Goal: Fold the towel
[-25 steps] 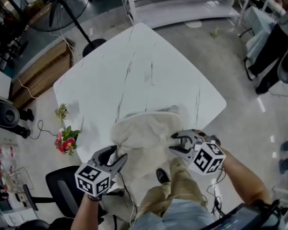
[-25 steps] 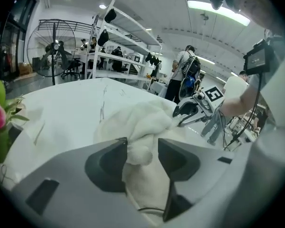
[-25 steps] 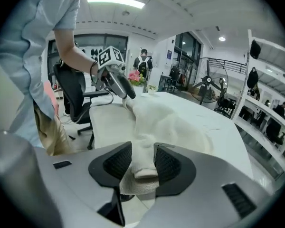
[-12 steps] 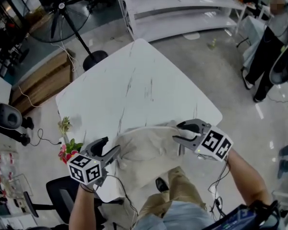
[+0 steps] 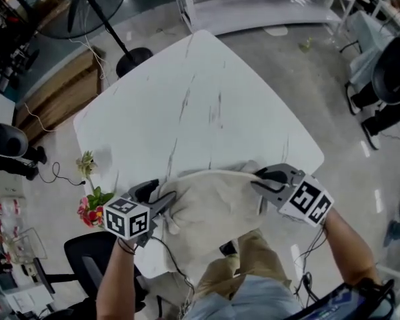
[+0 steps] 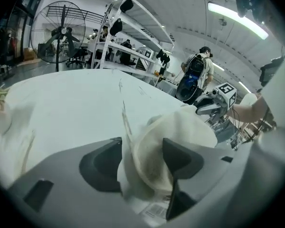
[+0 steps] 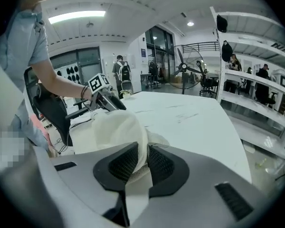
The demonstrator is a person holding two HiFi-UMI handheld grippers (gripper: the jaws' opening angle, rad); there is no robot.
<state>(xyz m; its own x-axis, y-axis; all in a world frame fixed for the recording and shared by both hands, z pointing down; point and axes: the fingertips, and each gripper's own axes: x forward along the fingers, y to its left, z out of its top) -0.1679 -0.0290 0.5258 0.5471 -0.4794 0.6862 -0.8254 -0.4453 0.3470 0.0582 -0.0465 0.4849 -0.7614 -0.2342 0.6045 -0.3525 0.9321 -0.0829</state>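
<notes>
Right jaws: The right gripper (image 7: pixel 142 161) has just been closing, and its two ribbed pads now pinch a fold of the towel (image 7: pixel 115 127) between them, cloth pressed on both sides.
Left jaws: The left gripper (image 6: pixel 142 152) has just been opening. Its pads stand apart, with a rolled edge of the towel lying loose in the gap, nearer one pad than the other.
Towel between the grippers: The cream towel is bunched in a rounded heap that runs from one gripper across to the other, rising in a hump in the middle.
Towel on the table: It lies at the near corner of the white marble-look table (image 5: pixel 187 105), and its near part reaches over the table's edge above the person's knees.
Hands: In the head view the left gripper sits at the towel's left end and the right gripper at its right end. Each marker cube faces the camera and a bare forearm runs back from it.
Table beyond: The rest of the tabletop stretches away from the towel toward the far corner.
Floor: A bunch of flowers (image 5: pixel 90 204) lies beside the table's left edge, near a black chair (image 5: pixel 85 262).
Room: A standing fan (image 6: pixel 61 30) and white shelving (image 5: pixel 267 9) stand past the table's far side.
</notes>
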